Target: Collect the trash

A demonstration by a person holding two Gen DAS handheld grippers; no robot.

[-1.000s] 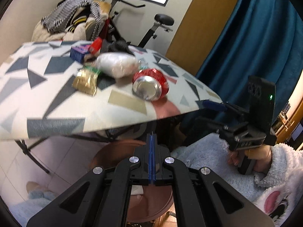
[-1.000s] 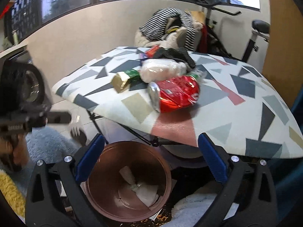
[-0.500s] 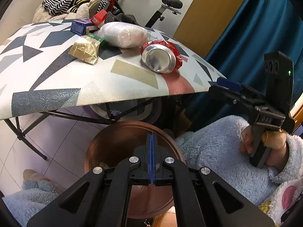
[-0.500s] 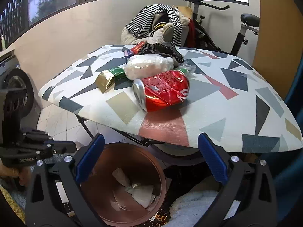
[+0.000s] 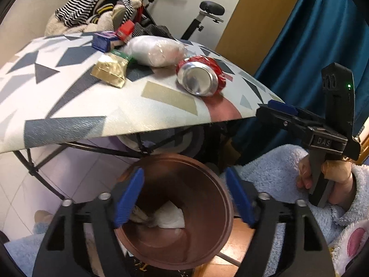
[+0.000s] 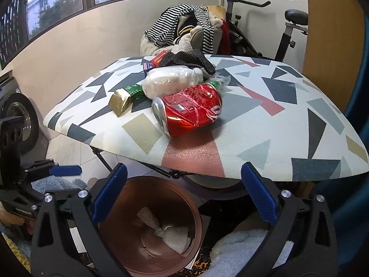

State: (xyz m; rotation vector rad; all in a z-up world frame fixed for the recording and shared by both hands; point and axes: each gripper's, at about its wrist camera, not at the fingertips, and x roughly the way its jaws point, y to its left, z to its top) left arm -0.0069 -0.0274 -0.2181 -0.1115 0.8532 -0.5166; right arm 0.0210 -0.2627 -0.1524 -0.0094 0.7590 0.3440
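Note:
A crushed red can (image 5: 199, 77) (image 6: 188, 112) lies on its side near the front edge of the patterned table (image 5: 69, 117) (image 6: 288, 124). Behind it lie a white plastic-wrapped bundle (image 5: 155, 50) (image 6: 170, 82), a gold wrapper (image 5: 110, 70) (image 6: 121, 100) and small boxes (image 5: 103, 40). A copper bin (image 5: 214, 207) (image 6: 115, 212) stands on the floor below the table edge, with white crumpled paper (image 5: 170, 217) (image 6: 171, 236) inside. My left gripper (image 5: 184, 197) is open and empty over the bin. My right gripper (image 6: 183, 192) is open and empty, above the bin and below the table edge.
A pile of striped clothes (image 6: 184, 27) and an exercise bike (image 6: 286, 32) stand behind the table. A blue curtain (image 5: 299, 53) hangs to the right. The table's black folding legs (image 5: 46, 161) run beside the bin. My light blue fleece sleeve (image 5: 276, 175) is near the bin.
My left gripper was shut and has opened over the bin; white paper now lies in the bin below it. The right gripper has stayed open and has risen slightly.

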